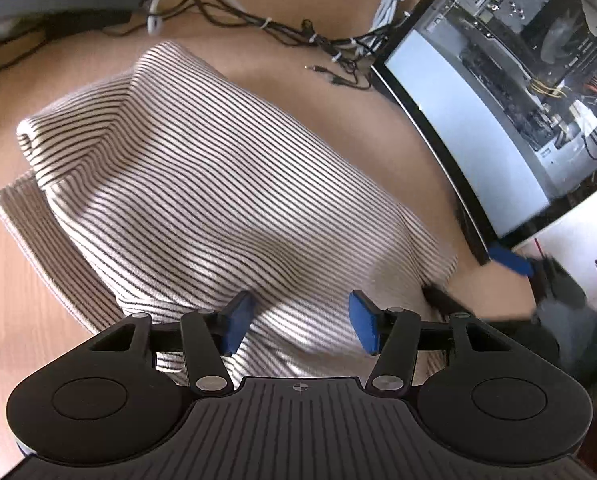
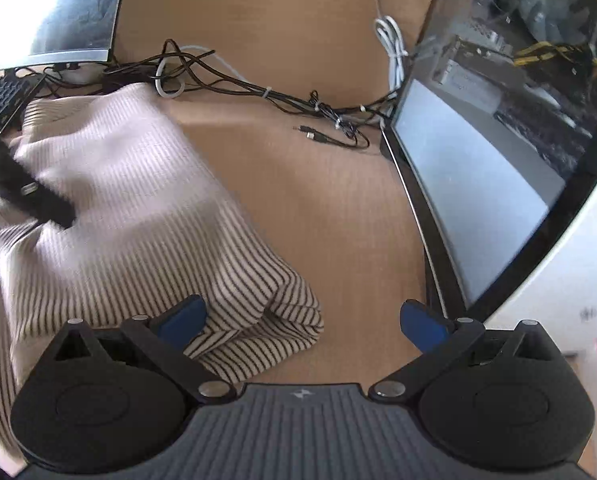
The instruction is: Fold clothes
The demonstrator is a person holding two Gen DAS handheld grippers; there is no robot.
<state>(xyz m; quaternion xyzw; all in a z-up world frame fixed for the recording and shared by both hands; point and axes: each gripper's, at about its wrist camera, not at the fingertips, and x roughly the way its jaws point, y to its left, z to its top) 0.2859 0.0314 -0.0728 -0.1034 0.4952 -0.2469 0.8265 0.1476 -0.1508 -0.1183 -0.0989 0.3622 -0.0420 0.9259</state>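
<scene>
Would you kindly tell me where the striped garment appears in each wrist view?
Left wrist: striped garment fills the centre, beneath the open left gripper.
Right wrist: it lies left of centre, by the open right gripper.
Shared landmark: black cable bundle.

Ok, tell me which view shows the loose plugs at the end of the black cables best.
The right wrist view: the plugs lie sharp on bare desk, clear of the striped garment. In the left wrist view the plugs are smaller, farther off, and their shape is harder to tell.
</scene>
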